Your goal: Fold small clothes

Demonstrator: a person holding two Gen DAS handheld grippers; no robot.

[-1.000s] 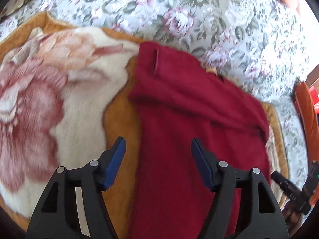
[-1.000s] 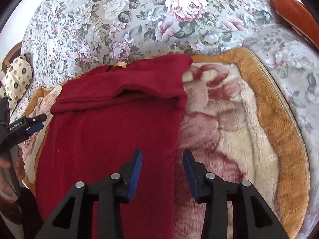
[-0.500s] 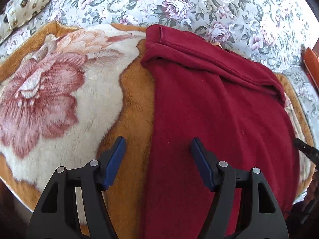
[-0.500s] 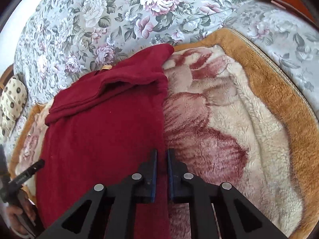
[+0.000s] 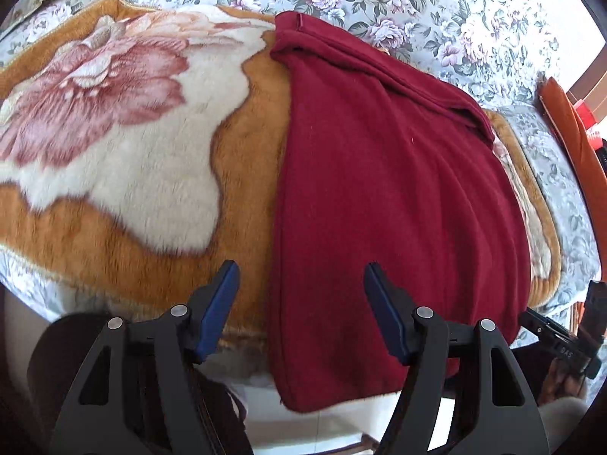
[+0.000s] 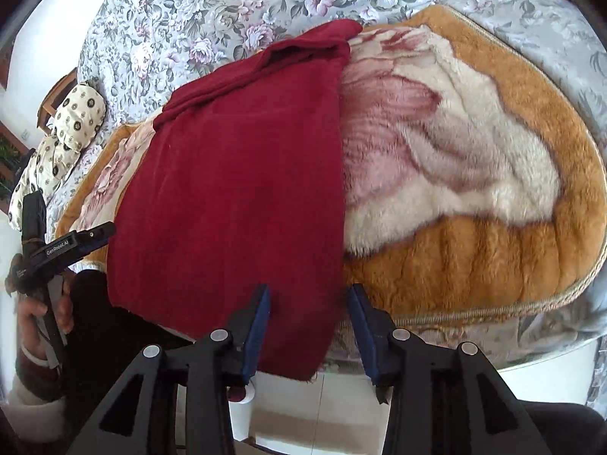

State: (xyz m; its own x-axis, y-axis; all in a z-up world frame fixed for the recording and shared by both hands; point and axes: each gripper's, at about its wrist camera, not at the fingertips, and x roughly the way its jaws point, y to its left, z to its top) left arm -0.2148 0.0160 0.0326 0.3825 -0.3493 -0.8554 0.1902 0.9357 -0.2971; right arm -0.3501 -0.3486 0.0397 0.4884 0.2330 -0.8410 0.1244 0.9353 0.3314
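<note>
Filling the upper band of both views is the floral sofa (image 5: 436,3), and over its seat I have the plush blanket (image 5: 125,174) with its tan border and big pink flower spreading across the middle. On that blanket, centre to right in my left wrist view and centre-left in my right wrist view, lies the red garment (image 5: 387,189), a long panel with a doubled band along its far edge and its near hem hanging past the seat edge at the bottom. I judge the sides are already folded in and the lengthwise fold is next. My left gripper (image 5: 301,311) is spread wide at lower centre, straddling the hem's left edge and holding nothing. My right gripper (image 6: 309,326) is parted too, its fingers either side of the hem's right corner, unclenched. Next I would close both on the hem corners together, then lift evenly.
</note>
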